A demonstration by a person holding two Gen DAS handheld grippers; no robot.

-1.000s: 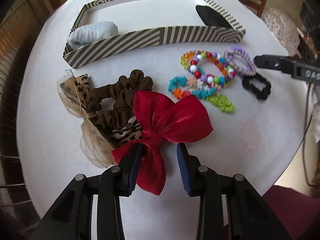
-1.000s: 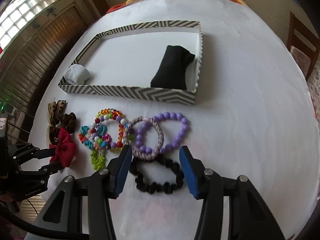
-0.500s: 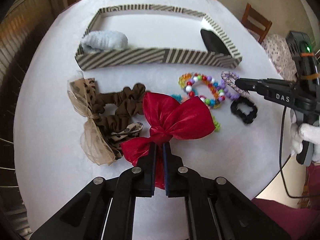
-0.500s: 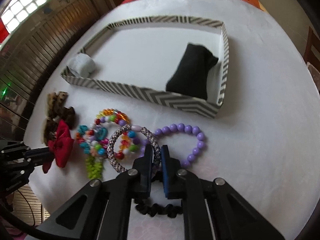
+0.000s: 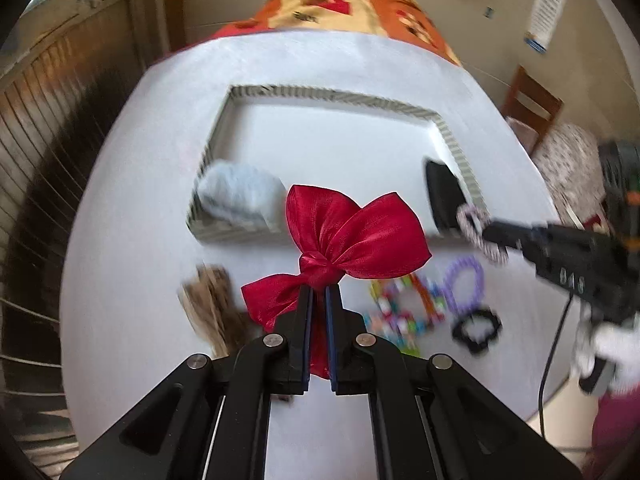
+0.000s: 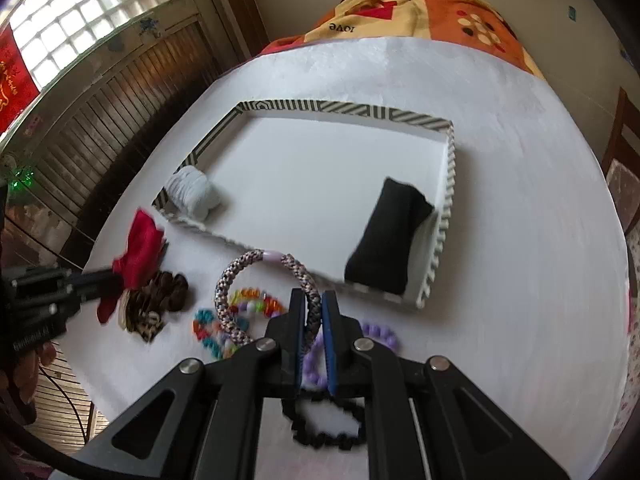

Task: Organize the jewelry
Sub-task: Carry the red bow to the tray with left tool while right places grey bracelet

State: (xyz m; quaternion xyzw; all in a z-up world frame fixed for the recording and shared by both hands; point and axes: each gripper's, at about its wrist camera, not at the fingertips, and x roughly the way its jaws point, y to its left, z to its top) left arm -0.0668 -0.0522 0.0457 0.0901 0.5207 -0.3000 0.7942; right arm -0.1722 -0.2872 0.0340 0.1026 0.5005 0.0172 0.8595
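My left gripper point(image 5: 319, 292) is shut on the knot of a red satin bow point(image 5: 352, 236) and holds it above the table, before the striped tray point(image 5: 340, 94). The bow also shows in the right wrist view point(image 6: 140, 248). My right gripper point(image 6: 312, 300) is shut on a braided pink-grey rope bracelet point(image 6: 260, 264), lifted off the table near the tray's front wall point(image 6: 436, 264). That bracelet shows in the left wrist view point(image 5: 476, 232). In the tray lie a pale blue scrunchie point(image 6: 192, 192) and a black pouch point(image 6: 388, 240).
On the white table lie brown and leopard scrunchies point(image 6: 160, 300), coloured bead bracelets point(image 6: 224, 328), a purple bead bracelet point(image 5: 464, 284) and a black bracelet point(image 6: 324, 424). A wooden chair point(image 5: 528, 108) stands to the right, a wooden slatted wall point(image 6: 100, 128) to the left.
Both grippers closed on their items and lifted them: the left raised the red bow, the right raised the rope bracelet, both moving toward the tray.
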